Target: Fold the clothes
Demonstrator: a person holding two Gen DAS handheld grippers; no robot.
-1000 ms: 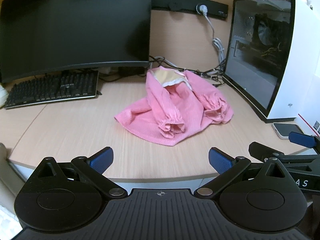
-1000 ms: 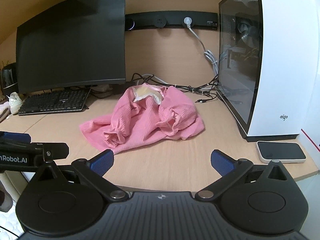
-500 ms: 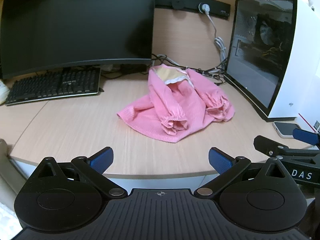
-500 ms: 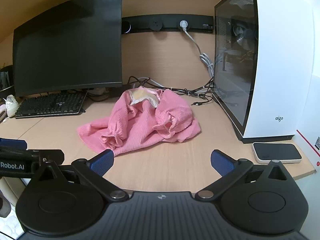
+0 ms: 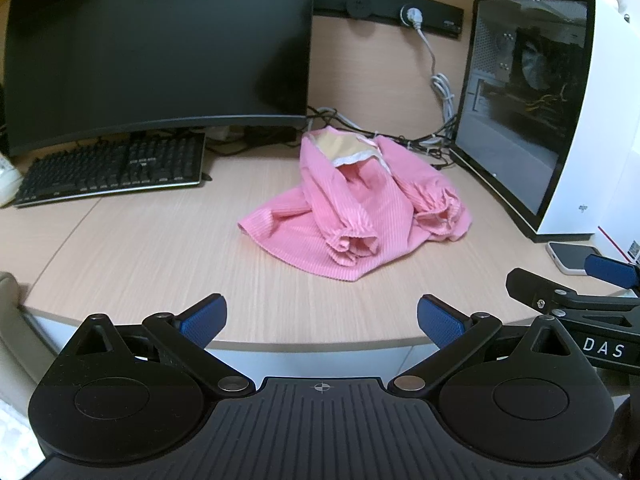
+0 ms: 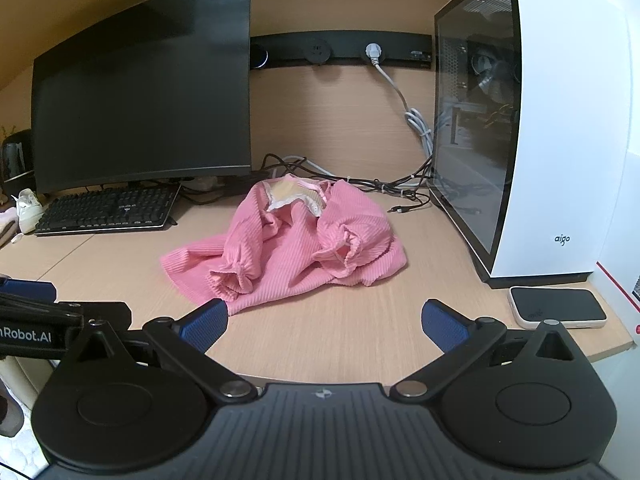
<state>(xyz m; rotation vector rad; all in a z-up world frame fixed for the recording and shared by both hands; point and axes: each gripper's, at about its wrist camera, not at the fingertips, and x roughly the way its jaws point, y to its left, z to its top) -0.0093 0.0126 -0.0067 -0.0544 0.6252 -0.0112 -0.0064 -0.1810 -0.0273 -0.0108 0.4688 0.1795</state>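
Observation:
A pink ribbed garment (image 5: 356,208) lies crumpled in a heap on the wooden desk (image 5: 140,248), its two gathered cuffs bunched on top and a beige lining with white trim showing at the far end. The right wrist view shows the same pink garment (image 6: 288,244) at the middle of the desk. My left gripper (image 5: 320,320) hovers at the desk's front edge, open and empty, short of the cloth. My right gripper (image 6: 326,322) is open too, its left fingertip close to the garment's near hem. Each gripper shows at the side of the other's view.
A dark curved monitor (image 5: 160,52) and black keyboard (image 5: 112,168) stand at the back left. A white PC case (image 6: 560,140) with a glass side fills the right, with cables (image 6: 400,188) behind the garment. A phone (image 6: 558,306) lies near the desk's right front corner.
Both grippers have moved forward a little toward the desk, so the garment appears larger. The garment has not moved and both grippers stay open.

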